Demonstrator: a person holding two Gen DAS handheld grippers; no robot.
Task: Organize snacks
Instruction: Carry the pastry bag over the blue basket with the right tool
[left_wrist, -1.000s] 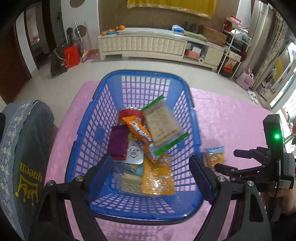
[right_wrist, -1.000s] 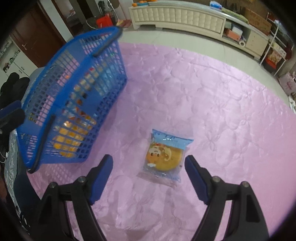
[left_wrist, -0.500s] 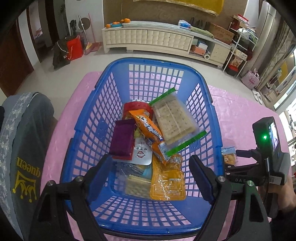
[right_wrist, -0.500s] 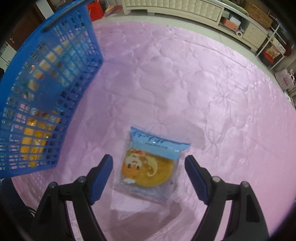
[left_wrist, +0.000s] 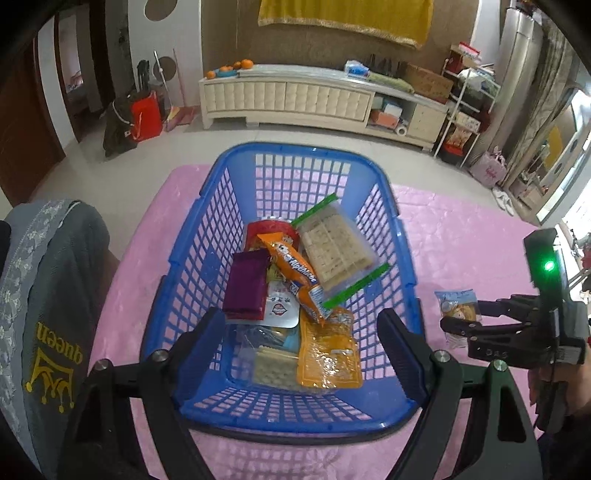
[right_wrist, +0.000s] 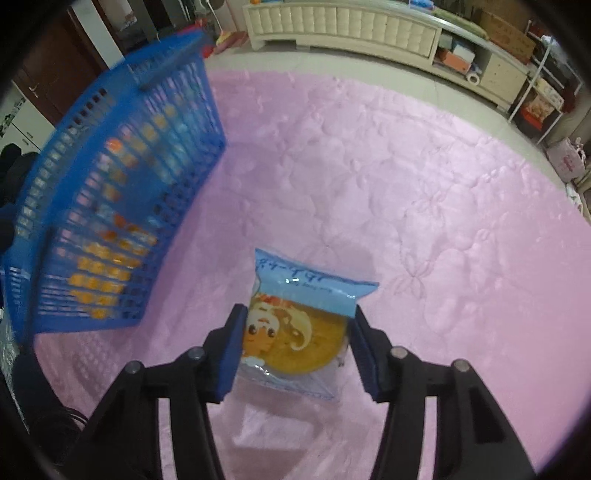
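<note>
A blue plastic basket (left_wrist: 402, 258) stands on the pink tablecloth (right_wrist: 406, 177) and holds several snack packs, among them a cracker pack (left_wrist: 334, 245), an orange pack (left_wrist: 293, 271) and a purple pack (left_wrist: 246, 282). My left gripper (left_wrist: 299, 347) is open and empty above the basket's near end. My right gripper (right_wrist: 295, 339) has closed on a blue-topped cake packet (right_wrist: 295, 321) lying on the cloth right of the basket (right_wrist: 110, 206). The packet also shows in the left wrist view (left_wrist: 458, 304), between the right gripper's fingers (left_wrist: 461, 325).
A grey chair back (left_wrist: 48, 295) printed "queen" stands at the table's left edge. Beyond the table are a tiled floor, a long cream cabinet (left_wrist: 295, 98) and shelves at the right (left_wrist: 469, 110).
My right gripper moved forward over the cake packet and closed its fingers onto the packet's sides. My left gripper lifted and pulled back a little over the basket.
</note>
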